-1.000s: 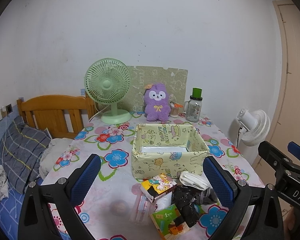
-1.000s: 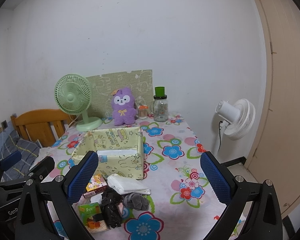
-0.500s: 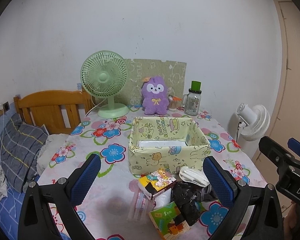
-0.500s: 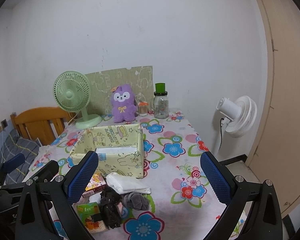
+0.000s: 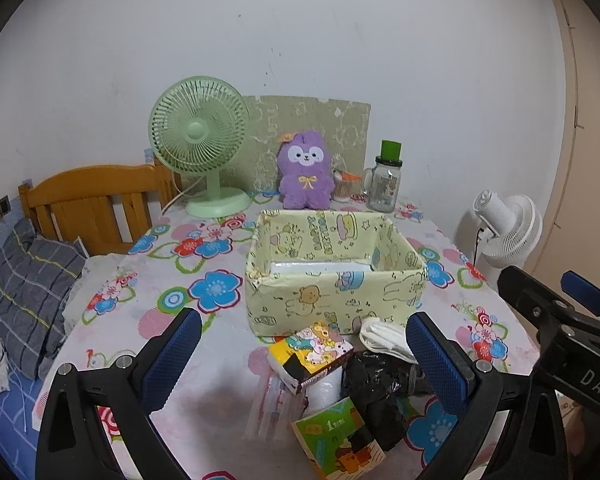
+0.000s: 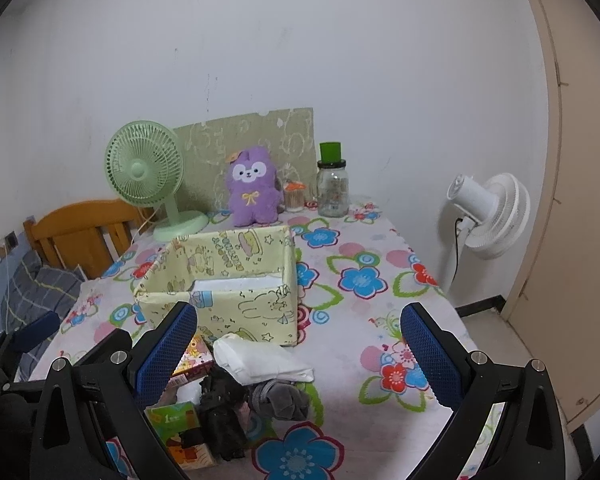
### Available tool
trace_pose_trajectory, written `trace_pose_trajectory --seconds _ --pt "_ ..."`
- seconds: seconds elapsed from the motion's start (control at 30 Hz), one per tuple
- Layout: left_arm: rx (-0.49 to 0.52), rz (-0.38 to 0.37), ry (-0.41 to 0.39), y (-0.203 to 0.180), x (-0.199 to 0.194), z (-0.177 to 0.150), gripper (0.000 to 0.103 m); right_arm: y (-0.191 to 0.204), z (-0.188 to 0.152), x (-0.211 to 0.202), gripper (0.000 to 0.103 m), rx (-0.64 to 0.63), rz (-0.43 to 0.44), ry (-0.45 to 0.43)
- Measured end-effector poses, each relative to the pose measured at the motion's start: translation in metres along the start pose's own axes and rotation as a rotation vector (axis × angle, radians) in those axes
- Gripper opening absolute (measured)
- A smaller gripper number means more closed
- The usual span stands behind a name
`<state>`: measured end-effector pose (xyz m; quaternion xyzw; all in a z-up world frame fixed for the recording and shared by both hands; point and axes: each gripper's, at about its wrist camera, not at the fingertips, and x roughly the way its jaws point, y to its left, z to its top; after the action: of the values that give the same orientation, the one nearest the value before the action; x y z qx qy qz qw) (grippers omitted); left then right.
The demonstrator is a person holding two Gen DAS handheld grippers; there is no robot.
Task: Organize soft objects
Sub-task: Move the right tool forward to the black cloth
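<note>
A yellow cartoon-print storage box (image 5: 336, 296) (image 6: 224, 300) stands open in the middle of the flowered table. In front of it lies a pile: a white cloth (image 5: 380, 338) (image 6: 260, 362), a black crumpled item (image 5: 370, 388) (image 6: 220, 408), a grey sock (image 6: 280, 398), a yellow snack box (image 5: 312, 354) and a green tissue pack (image 5: 336, 442) (image 6: 180, 428). A purple plush (image 5: 305, 174) (image 6: 254, 192) sits at the back. My left gripper (image 5: 302, 354) is open above the pile. My right gripper (image 6: 298, 350) is open too, just right of it. Neither holds anything.
A green desk fan (image 5: 200, 140), a glass jar with a green lid (image 5: 385, 184) and a small jar stand along the wall. A wooden headboard (image 5: 88, 196) and a grey pillow (image 5: 28, 288) lie left. A white floor fan (image 6: 486, 216) stands right of the table.
Both grippers have risen and tilted slightly, so the table sits lower in each view. The objects have not moved and both grippers stay open.
</note>
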<state>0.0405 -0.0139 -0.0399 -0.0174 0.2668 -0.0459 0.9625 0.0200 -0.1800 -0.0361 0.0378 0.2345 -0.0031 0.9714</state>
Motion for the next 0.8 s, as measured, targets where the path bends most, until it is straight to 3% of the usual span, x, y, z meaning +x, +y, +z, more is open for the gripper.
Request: trace_pose_trajectory --seconds 0.3,0.8 --pt "-0.004 -0.029 0.051 -0.006 0.014 -0.016 0.102 0.001 -0.017 0.015 0.103 -0.002 0.017 0.027" --pt "-0.005 -0.002 0.079 -0.013 0.025 -0.050 0.101 0.014 -0.051 0.033 0.103 0.002 0.036 0.078"
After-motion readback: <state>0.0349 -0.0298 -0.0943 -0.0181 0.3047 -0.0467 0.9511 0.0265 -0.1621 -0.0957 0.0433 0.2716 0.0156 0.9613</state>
